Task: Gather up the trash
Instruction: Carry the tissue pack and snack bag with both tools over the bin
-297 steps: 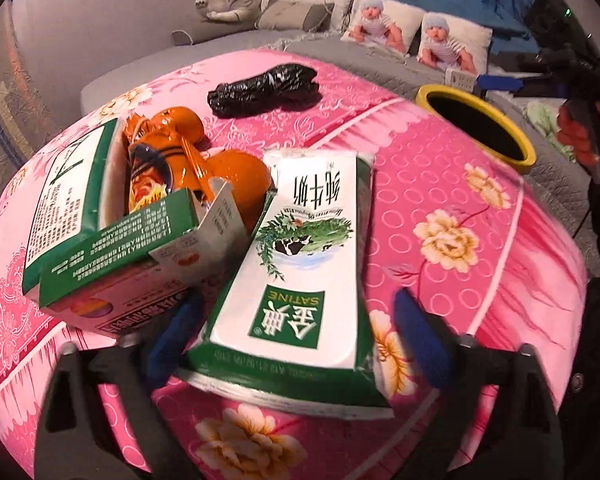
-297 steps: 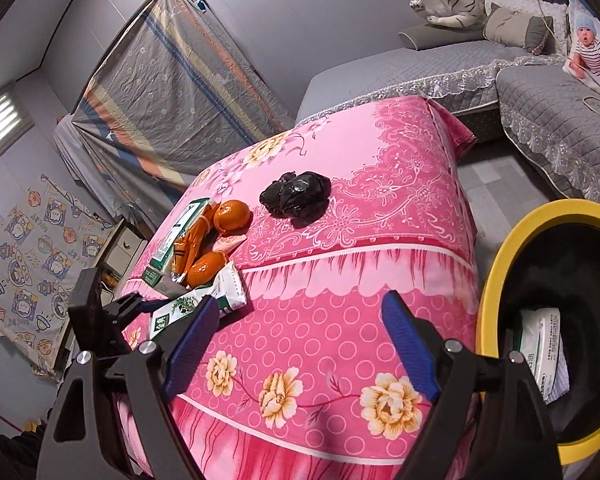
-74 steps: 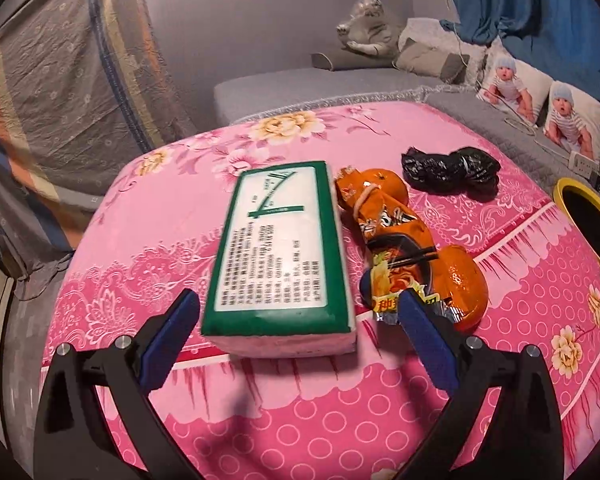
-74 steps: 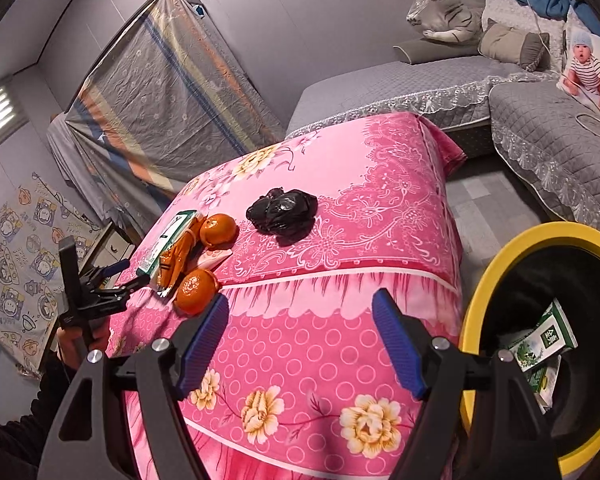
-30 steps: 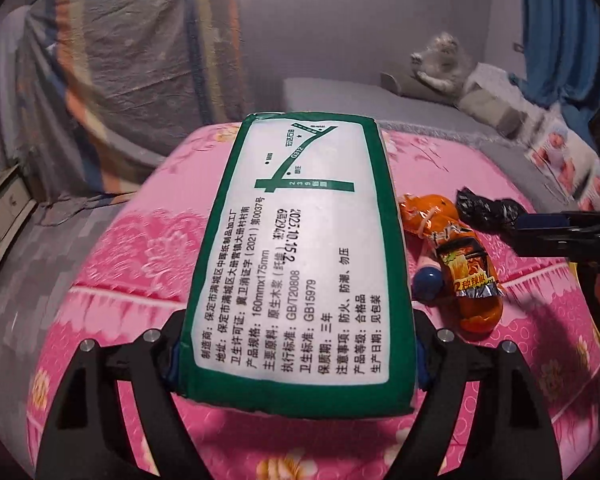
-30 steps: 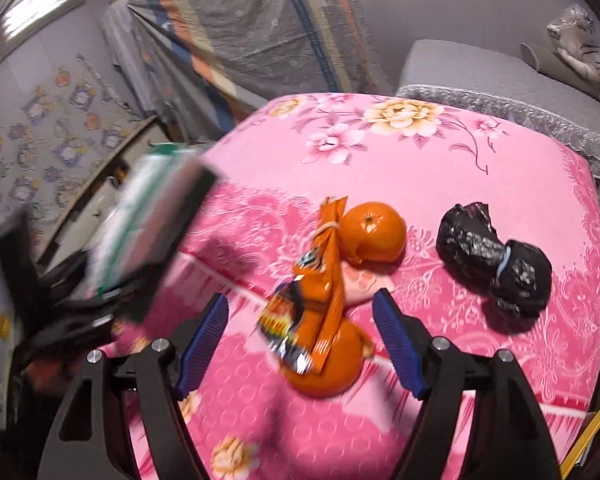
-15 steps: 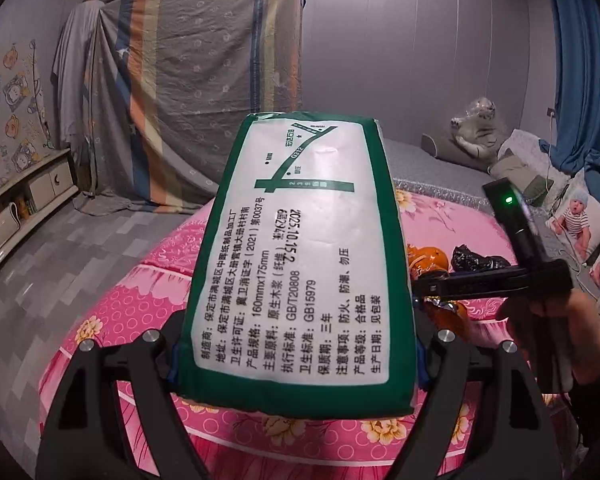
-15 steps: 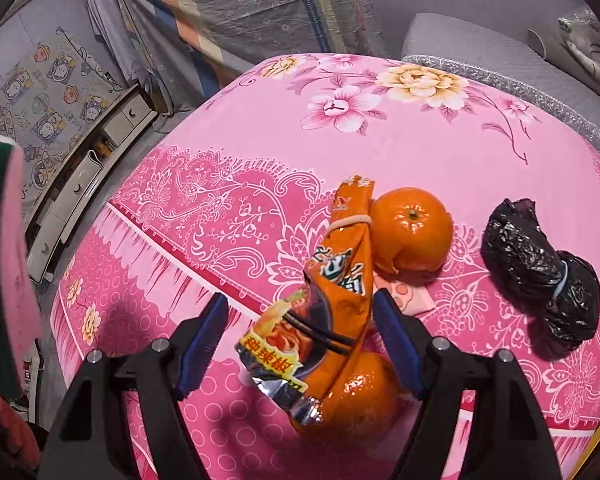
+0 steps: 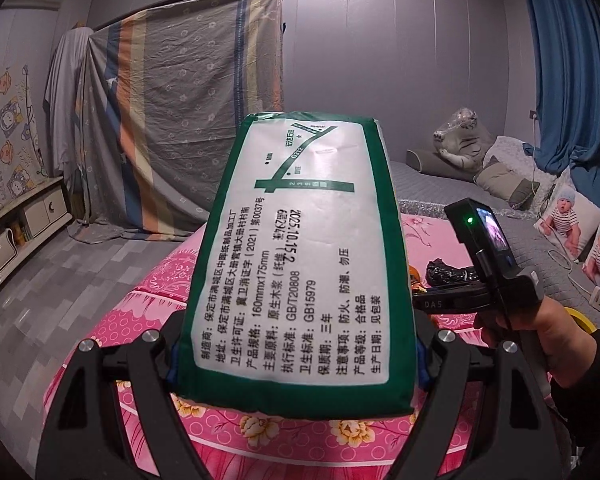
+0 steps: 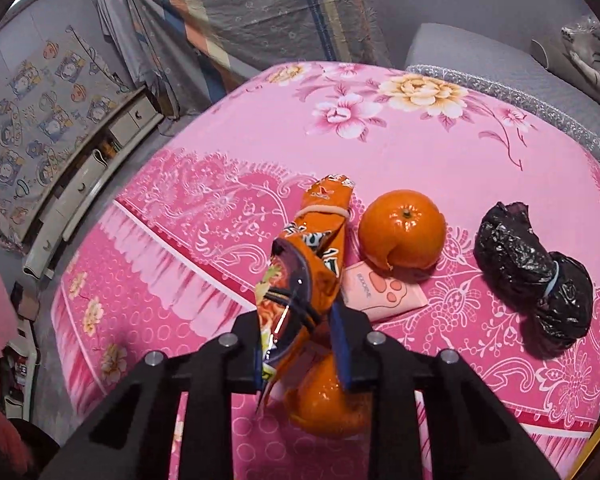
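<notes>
Left hand-held gripper (image 9: 296,354): raised above the near edge of the pink floral table (image 9: 132,308), pointing level across the room. Both fingers press the sides of a green-and-white tissue pack (image 9: 296,256), printed back face up, lifted clear of the cloth.

Right hand-held gripper (image 10: 300,344): angled down over the table, fingers narrowed onto the near end of an orange snack wrapper (image 10: 308,268). The wrapper stands up from the pinch, far end tied with a band. The pads look to be touching the foil.

Left view only: the person's right hand (image 9: 540,332) gripping the other tool's handle on the right, arm reaching in from the right edge; a yellow bin rim (image 9: 580,317) peeking behind that hand; a striped sheet draped at the far wall; baby-print cushions (image 9: 580,224) far right.

Right view only: the table top laid out. One orange (image 10: 402,230) just right of the wrapper; a second orange (image 10: 324,400) under the gripper tips, touching the wrapper. A small pink packet with a paw print (image 10: 384,292) lies between wrapper and far orange. A knotted black plastic bag (image 10: 532,272) sits further right, apart from the fruit. The left view catches only a sliver of that bag.
</notes>
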Demonstrator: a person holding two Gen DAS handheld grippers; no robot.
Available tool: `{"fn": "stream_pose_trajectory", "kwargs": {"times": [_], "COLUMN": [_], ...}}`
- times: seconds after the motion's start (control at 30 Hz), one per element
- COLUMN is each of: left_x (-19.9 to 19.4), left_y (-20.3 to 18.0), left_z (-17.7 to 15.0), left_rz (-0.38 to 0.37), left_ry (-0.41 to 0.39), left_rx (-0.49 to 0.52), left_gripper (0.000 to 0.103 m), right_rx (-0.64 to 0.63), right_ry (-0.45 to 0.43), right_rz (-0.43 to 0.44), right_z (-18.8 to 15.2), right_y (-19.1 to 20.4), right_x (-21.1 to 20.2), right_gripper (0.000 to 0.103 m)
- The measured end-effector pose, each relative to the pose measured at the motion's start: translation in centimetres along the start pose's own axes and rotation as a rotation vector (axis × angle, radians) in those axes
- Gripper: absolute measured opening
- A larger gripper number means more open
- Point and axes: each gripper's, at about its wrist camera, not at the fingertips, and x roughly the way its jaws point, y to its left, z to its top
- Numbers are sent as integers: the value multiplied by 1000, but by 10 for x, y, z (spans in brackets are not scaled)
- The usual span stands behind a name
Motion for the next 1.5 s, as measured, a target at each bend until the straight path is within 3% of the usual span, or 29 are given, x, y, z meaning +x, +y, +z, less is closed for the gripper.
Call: {"fn": "stream_pose_trajectory", "kwargs": {"times": [0.43,0.67,1.03,1.27,1.5], "left_x": [-21,-31,-48,-58,-55], "left_y": [-27,-40,-81,-115,-153], "left_z": [3,0,-5,-9,-14], "left_rz": [-48,-62,-161,-234,-332], "left_ry": [-54,-83,-122,-146,-108], "left_rx": [42,69,132,167,189], "left_gripper": [77,77,77,77,78], "right_rx": [57,92,225,304,381], "right_ry": [-62,-91,-178,-248,-335], "right_rz": [231,274,293,249,199], "right_z": [-43,-78,-130,-158,-189], "right_y": [-5,-15,-61,-99,-134], "right_x": [-85,-115,-156,-189,-221], "right_gripper": [24,24,24,24,24]}}
